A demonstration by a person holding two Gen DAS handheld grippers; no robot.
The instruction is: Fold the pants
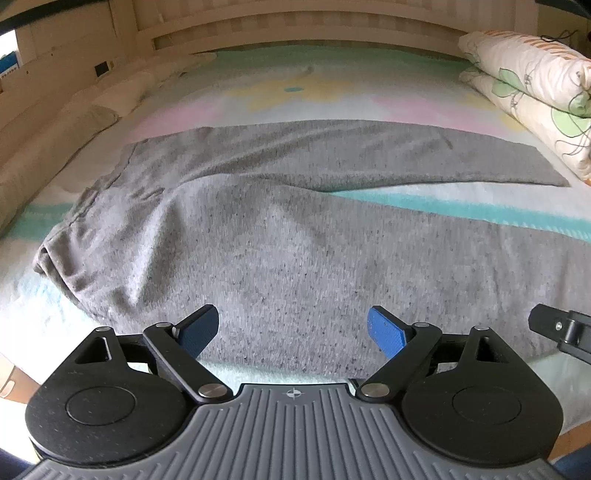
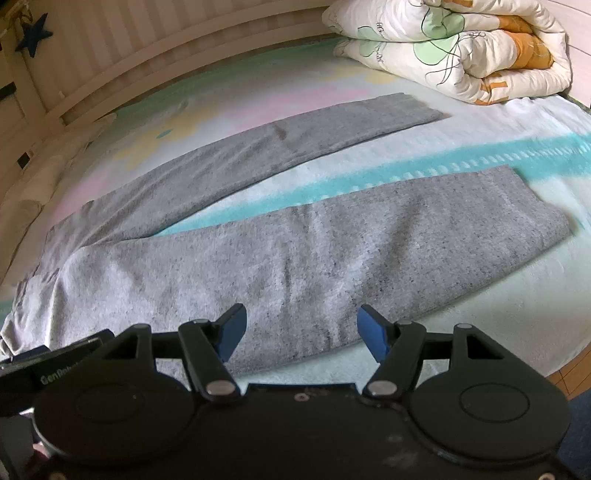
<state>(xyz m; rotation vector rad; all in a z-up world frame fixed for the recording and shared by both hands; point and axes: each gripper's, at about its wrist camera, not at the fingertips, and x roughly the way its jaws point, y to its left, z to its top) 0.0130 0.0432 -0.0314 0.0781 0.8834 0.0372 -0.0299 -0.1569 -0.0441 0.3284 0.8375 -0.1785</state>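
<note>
Left gripper point(image 1: 293, 330): hovering wide open over the near edge of the bed, blue fingertips point(image 1: 384, 334) well apart, gripping nothing. Sitting just above the near hem side of the grey pants point(image 1: 280, 236), about level with the thigh of the nearer leg; contact with the cloth cannot be told.

Right gripper point(image 2: 301, 330): likewise hanging fully spread, blue pads point(image 2: 371, 332) clear of each other, holding nothing. Pointing across the nearer leg, roughly at its middle length, close to the near edge of the bed.

Pants point(image 2: 295, 254): lying flat and unfolded on the pastel bed sheet point(image 2: 480, 295) — waistband point(image 1: 59, 240) bunching slightly toward the left side of the bed, both legs running toward the right side. Legs lying apart, a wedge of teal-striped sheet showing between them; farther leg point(image 2: 258, 155) reaching toward the far right corner, nearer leg ending short of the right edge.

Surroundings: rolled floral duvet point(image 2: 461, 48) resting at the far right corner of the bed, just beyond the cuff of the farther leg, not touching it. Pale slatted bed rail point(image 1: 295, 33) running along the far edge. Dark star ornament point(image 2: 33, 35) hanging at the far left.
</note>
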